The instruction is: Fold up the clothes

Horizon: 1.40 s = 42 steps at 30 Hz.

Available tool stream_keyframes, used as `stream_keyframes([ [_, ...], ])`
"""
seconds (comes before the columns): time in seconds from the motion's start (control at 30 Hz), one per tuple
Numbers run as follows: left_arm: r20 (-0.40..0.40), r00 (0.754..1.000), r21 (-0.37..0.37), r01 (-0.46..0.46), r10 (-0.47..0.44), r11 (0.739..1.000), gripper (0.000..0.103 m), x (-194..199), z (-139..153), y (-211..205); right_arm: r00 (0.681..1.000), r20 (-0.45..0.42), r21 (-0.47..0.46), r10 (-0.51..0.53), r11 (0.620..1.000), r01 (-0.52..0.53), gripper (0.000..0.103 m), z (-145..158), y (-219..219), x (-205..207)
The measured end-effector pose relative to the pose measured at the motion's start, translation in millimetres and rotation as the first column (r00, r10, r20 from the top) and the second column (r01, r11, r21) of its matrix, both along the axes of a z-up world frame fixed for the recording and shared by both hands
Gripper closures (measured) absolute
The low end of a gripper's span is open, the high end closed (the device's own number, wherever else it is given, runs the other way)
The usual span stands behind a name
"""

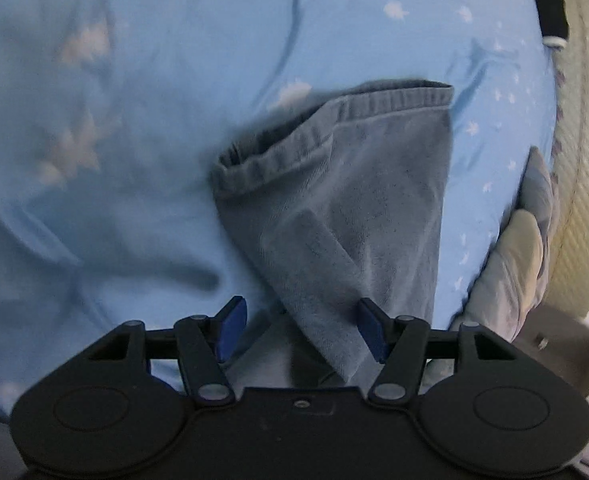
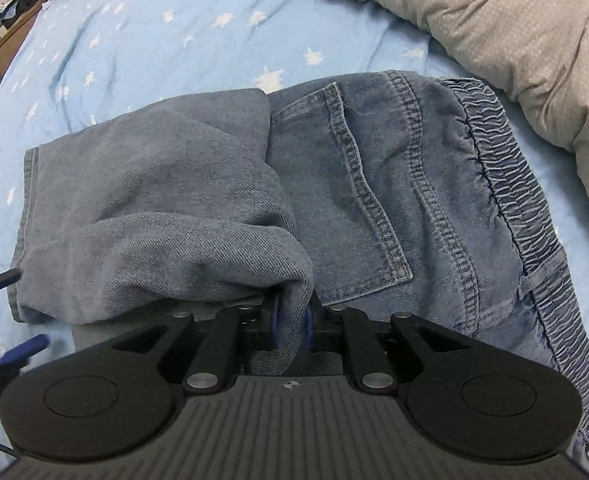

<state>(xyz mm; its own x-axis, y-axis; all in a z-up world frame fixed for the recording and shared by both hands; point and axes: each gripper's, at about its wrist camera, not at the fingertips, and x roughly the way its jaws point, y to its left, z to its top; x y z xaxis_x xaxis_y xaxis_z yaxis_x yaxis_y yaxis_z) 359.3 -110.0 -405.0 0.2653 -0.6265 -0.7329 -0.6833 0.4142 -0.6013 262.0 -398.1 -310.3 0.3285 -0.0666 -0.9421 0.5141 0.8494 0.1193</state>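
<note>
Blue denim jeans (image 2: 374,184) lie on a light blue star-print bedsheet (image 2: 134,40), back pocket and elastic waistband (image 2: 506,168) facing up. One leg is folded over toward the left. My right gripper (image 2: 291,320) is shut on a bunched fold of that leg. In the left wrist view the leg's hem end (image 1: 334,152) lies on the sheet (image 1: 134,120). My left gripper (image 1: 300,328) stands open, with a strip of denim running between its blue pads (image 1: 230,324). The left gripper (image 2: 12,314) also shows at the left edge of the right wrist view, beside the hem.
A grey quilt (image 2: 514,40) is heaped along the far right of the bed, and its edge (image 1: 526,240) shows to the right of the hem. A brown box and dark items (image 2: 10,44) sit beyond the bed's far left corner. A beige mesh surface (image 1: 586,160) borders the bed.
</note>
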Motion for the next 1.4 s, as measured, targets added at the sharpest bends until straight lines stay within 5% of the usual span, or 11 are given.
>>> stream_keyframes([
  [0.17,0.057,0.998,0.065,-0.019,0.015,0.998,0.053,20,8,0,0.998,-0.001,-0.038,0.057,0.998,-0.057,0.091,7,7,0],
  [0.4,0.174,0.981,0.178,0.055,-0.086,0.983,0.096,47,44,7,0.982,0.024,-0.115,0.186,0.977,-0.182,0.094,25,32,-7],
  [0.77,0.473,0.860,0.315,0.041,-0.194,0.948,0.101,38,163,63,0.944,0.110,-0.144,0.311,0.945,-0.295,0.096,57,95,-31],
  [1.0,0.580,0.800,0.370,-0.090,-0.154,0.924,0.101,-14,220,147,0.844,0.191,-0.182,0.500,0.863,-0.470,0.096,80,168,-36],
  [1.23,0.594,0.796,0.449,-0.207,-0.118,0.869,0.102,-72,245,241,0.726,0.212,-0.202,0.654,0.756,-0.622,0.095,85,245,-31],
  [1.4,0.589,0.800,0.498,-0.254,-0.109,0.829,0.102,-96,252,293,0.690,0.184,-0.173,0.700,0.714,-0.679,0.093,83,296,-17],
])
